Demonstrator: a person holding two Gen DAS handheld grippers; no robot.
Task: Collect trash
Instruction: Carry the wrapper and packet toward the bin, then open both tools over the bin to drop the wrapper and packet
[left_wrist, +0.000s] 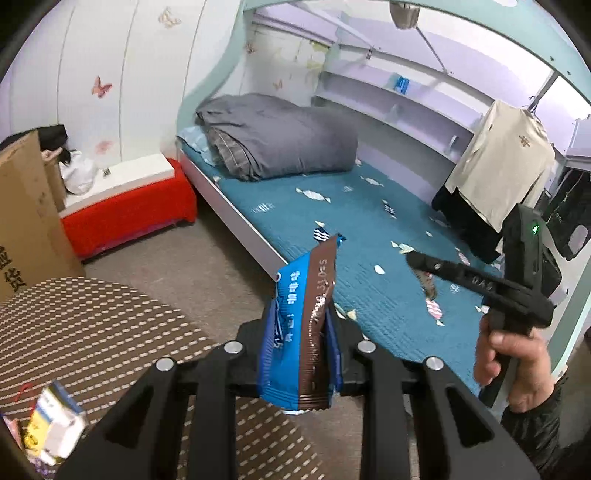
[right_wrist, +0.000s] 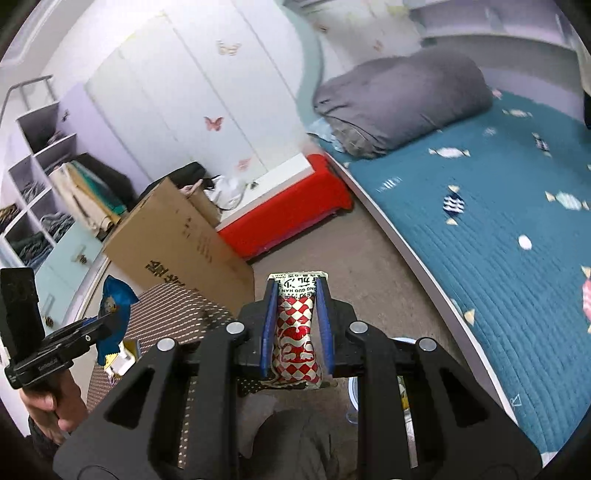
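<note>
My left gripper (left_wrist: 301, 314) is shut on a blue and brown snack wrapper (left_wrist: 306, 325), held in the air over the floor beside the bed. It also shows at the left of the right wrist view (right_wrist: 112, 317). My right gripper (right_wrist: 297, 291) is shut on a red and white checkered wrapper (right_wrist: 295, 332), held above the floor. In the left wrist view the right gripper (left_wrist: 415, 260) hangs over the bed with that wrapper (left_wrist: 428, 284) dangling from it.
A blue bed (left_wrist: 369, 236) with a folded grey quilt (left_wrist: 280, 136) lies right. A red bench (left_wrist: 129, 210), a cardboard box (right_wrist: 177, 240) and a brown dotted round mat (left_wrist: 92, 332) with small packets (left_wrist: 55, 424) are left. A white bin rim (right_wrist: 352, 395) shows under my right gripper.
</note>
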